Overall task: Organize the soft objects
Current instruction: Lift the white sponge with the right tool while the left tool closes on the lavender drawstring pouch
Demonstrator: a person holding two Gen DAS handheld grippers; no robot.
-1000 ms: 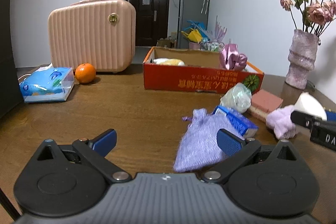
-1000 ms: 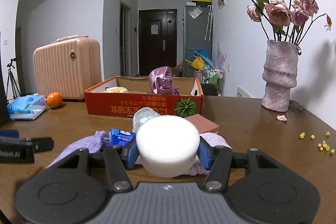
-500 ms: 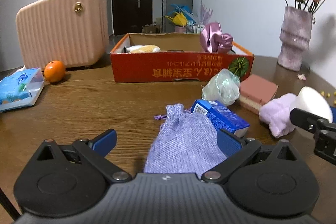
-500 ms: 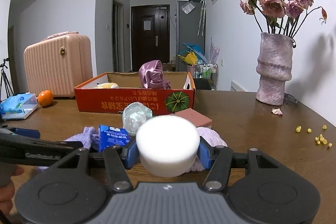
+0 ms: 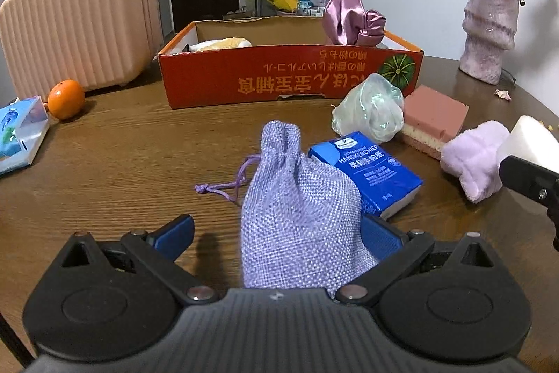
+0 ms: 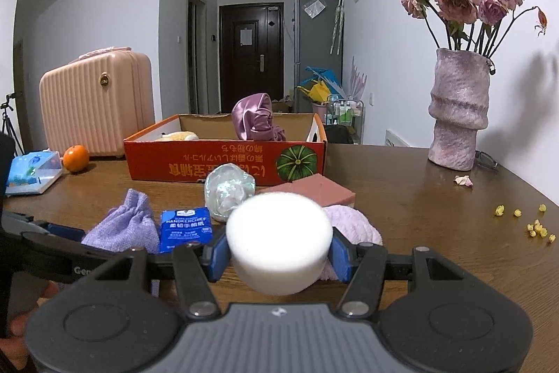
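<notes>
White round foam puff (image 6: 278, 242) is clamped by right gripper (image 6: 278, 254); left gripper (image 5: 276, 235), fingers apart, straddles lilac woven drawstring pouch (image 5: 297, 208), closing needed next, then red cardboard box (image 5: 290, 77) at 12 o'clock.

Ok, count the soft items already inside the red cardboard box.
2 visible: a purple satin cloth bunched at the red cardboard box's right side, and a yellow plush item at its left end. The front wall may hide more.

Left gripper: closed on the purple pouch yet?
No. In the left wrist view the left gripper is open, its blue fingers set wide either side of the purple drawstring pouch lying on the table.
</notes>
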